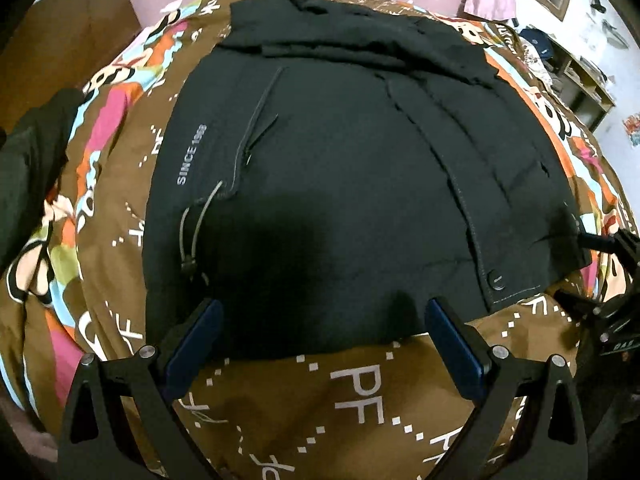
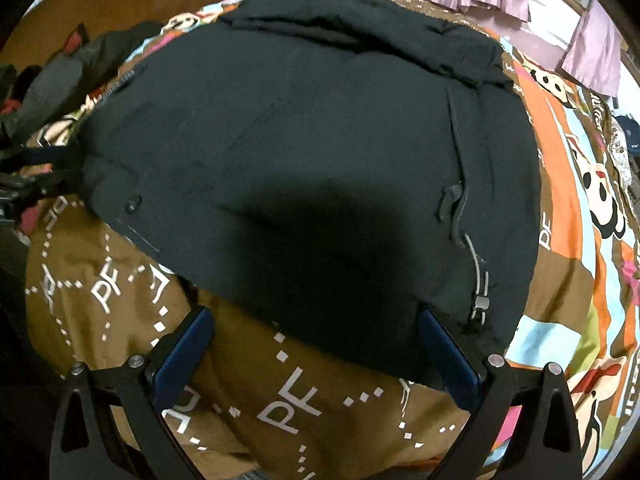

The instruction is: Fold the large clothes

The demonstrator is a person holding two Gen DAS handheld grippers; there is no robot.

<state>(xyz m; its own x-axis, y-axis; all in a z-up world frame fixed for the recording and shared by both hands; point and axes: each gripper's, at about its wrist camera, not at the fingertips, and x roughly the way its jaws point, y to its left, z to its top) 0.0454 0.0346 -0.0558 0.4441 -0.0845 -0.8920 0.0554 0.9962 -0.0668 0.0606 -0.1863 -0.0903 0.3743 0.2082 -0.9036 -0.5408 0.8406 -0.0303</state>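
Black jacket (image 1: pixel 340 168) lies flat on the bed (image 1: pixel 360 400), hem just ahead of both fingers. Left gripper (image 1: pixel 320 344) and right gripper (image 2: pixel 316 354) spread wide, empty. Fabric judged bulky, soft, heavy; grasp hem corners

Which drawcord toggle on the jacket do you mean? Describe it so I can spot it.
Start at the black jacket spread on the patterned bedcover. Below its "SINCE 1968" print, a grey cord loops down to the toggle, near the hem.

Jacket (image 1: pixel 320 184) – "SINCE 1968"; bedspread (image 1: pixel 352 408) – "PF"
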